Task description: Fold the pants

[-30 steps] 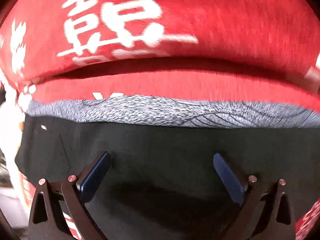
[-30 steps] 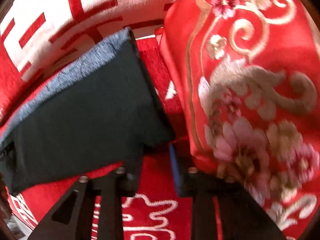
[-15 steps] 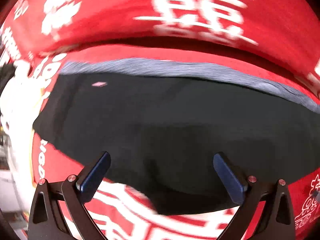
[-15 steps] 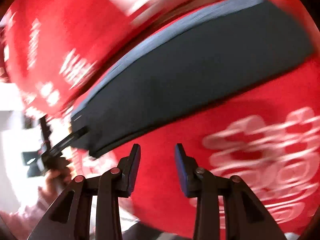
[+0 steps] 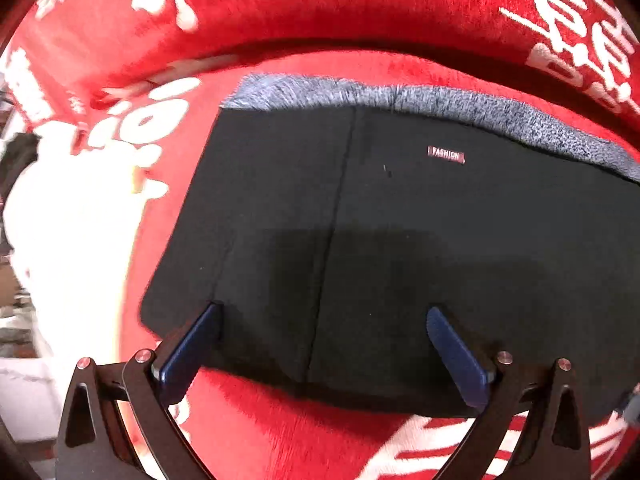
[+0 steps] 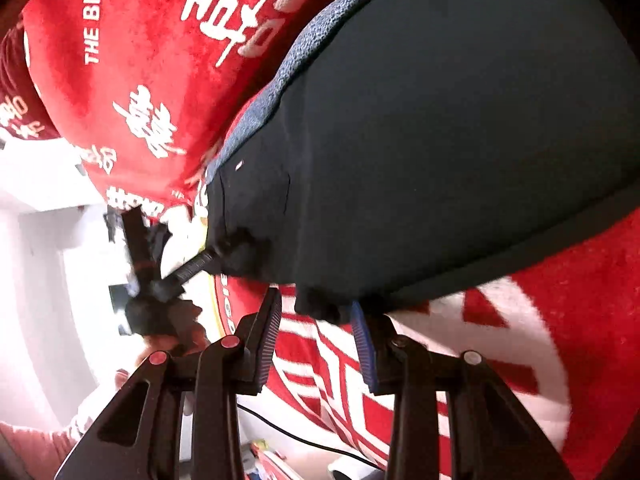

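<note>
Left wrist view: your left gripper (image 5: pixel 322 346) points steeply down over the near edge of the folded pants (image 5: pixel 400 248), its blue pads spread wide with only flat cloth beneath them and nothing pinched. In the right wrist view your right gripper (image 6: pixel 316 340) tilts down at a shallower angle toward the pants' (image 6: pixel 440 140) near corner; its jaws stand apart, and a dark lump of cloth at the pants' edge sits just beyond the tips, not pressed by either pad. In that same view your left hand (image 6: pixel 168 332) shows at the left, gripping the other tool's handle beside the pants' end.

The pants lie flat on the red blanket (image 5: pixel 280 440) with white lettering, folded into a broad rectangle. In the left wrist view the long axis runs left to right, with a grey knit band (image 5: pixel 440 104) along the far edge. The cloth is black and smooth, with a vertical seam near the middle and a small label (image 5: pixel 446 155) reading FASHION.
</note>
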A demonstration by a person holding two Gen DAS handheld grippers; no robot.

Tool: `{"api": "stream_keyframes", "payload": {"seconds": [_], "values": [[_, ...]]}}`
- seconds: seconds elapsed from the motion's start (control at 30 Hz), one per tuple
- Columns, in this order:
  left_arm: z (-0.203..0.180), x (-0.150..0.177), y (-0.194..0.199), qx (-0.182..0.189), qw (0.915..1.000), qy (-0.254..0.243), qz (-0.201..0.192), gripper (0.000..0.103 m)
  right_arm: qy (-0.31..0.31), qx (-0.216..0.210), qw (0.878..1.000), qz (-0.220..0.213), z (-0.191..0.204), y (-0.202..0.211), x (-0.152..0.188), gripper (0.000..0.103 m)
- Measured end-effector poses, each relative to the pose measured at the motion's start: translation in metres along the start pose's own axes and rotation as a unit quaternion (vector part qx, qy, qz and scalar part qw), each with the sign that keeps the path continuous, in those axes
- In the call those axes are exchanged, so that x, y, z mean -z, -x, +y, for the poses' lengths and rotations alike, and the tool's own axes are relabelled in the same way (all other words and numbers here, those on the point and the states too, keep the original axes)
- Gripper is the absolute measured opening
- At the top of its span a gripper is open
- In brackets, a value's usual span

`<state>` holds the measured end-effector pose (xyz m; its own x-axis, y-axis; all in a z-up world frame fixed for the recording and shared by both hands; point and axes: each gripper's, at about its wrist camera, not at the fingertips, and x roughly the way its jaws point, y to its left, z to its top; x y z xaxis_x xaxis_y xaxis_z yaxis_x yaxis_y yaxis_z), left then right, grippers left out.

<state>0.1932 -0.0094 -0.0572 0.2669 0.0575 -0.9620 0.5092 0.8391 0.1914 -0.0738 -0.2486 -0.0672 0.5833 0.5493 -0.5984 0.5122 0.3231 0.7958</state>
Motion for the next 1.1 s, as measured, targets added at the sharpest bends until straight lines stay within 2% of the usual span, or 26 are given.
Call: {"api": "stream_keyframes", "payload": {"seconds": [0.13, 0.17, 0.23, 0.33, 0.47, 0.57, 0.6, 0.67, 0.73, 0.83, 0.87, 0.93, 0.97, 1.0, 1.03, 1.07, 1.1], "values": [[-0.002, 0.005, 0.001, 0.003, 0.9995, -0.018, -0.024, 0.103, -0.021, -0.007, 1.0, -0.007, 0.001, -0.006, -0.002, 0.039], [-0.001, 0.005, 0.003, 0.005, 0.9996, -0.016, -0.024, 0.103, -0.027, -0.012, 1.0, -0.008, 0.007, -0.013, -0.008, 0.034], [0.0, 0.006, 0.009, -0.003, 0.9993, -0.022, -0.029, 0.103, -0.033, -0.01, 0.999, -0.011, 0.013, -0.012, -0.015, 0.007], [0.004, 0.014, 0.016, -0.008, 0.9988, -0.032, -0.035, 0.103, 0.007, -0.007, 0.999, -0.03, 0.036, 0.002, -0.007, 0.007], [0.012, 0.023, 0.011, 0.002, 0.9984, -0.034, -0.044, 0.103, 0.01, 0.066, 0.998, -0.005, 0.017, -0.012, 0.013, 0.007], [0.006, 0.02, 0.017, -0.019, 0.9986, -0.041, -0.026, 0.103, 0.006, 0.062, 0.998, 0.008, 0.014, -0.006, 0.015, 0.013], [0.003, 0.021, 0.021, -0.02, 0.9988, -0.04, -0.021, 0.103, 0.013, 0.077, 0.997, 0.019, 0.018, 0.0, 0.016, 0.015], [-0.009, 0.021, 0.041, 0.009, 0.9984, -0.045, -0.032, 0.103, 0.041, 0.095, 0.994, 0.02, 0.027, 0.014, 0.017, 0.016], [-0.029, 0.018, 0.056, 0.037, 0.9969, -0.051, -0.048, 0.103, 0.09, 0.142, 0.986, -0.015, 0.042, 0.039, 0.01, 0.015], [-0.069, 0.013, 0.061, 0.086, 0.9931, -0.064, -0.047, 0.103, 0.121, 0.198, 0.971, -0.059, 0.054, 0.057, -0.021, 0.029], [-0.088, 0.014, 0.058, 0.098, 0.9914, -0.076, -0.042, 0.103, 0.123, 0.211, 0.968, -0.067, 0.054, 0.058, -0.031, 0.029], [-0.114, 0.021, 0.05, 0.102, 0.9887, -0.104, -0.037, 0.103, 0.13, 0.246, 0.958, -0.063, 0.046, 0.052, -0.045, 0.029], [-0.128, 0.03, 0.042, 0.093, 0.9874, -0.125, -0.026, 0.103, 0.127, 0.277, 0.952, -0.044, 0.036, 0.043, -0.046, 0.029], [-0.134, 0.036, 0.036, 0.085, 0.987, -0.136, -0.018, 0.103, 0.132, 0.272, 0.952, -0.048, 0.031, 0.042, -0.041, 0.029], [-0.133, 0.046, 0.037, 0.081, 0.9878, -0.127, -0.041, 0.103, 0.141, 0.267, 0.951, -0.063, 0.035, 0.043, -0.037, 0.029], [-0.129, 0.05, 0.039, 0.087, 0.9878, -0.119, -0.049, 0.103, 0.143, 0.272, 0.95, -0.058, 0.035, 0.043, -0.032, 0.029], [-0.124, 0.05, 0.039, 0.096, 0.9877, -0.119, -0.033, 0.103, 0.147, 0.274, 0.949, -0.058, 0.037, 0.044, -0.027, 0.029]]}}
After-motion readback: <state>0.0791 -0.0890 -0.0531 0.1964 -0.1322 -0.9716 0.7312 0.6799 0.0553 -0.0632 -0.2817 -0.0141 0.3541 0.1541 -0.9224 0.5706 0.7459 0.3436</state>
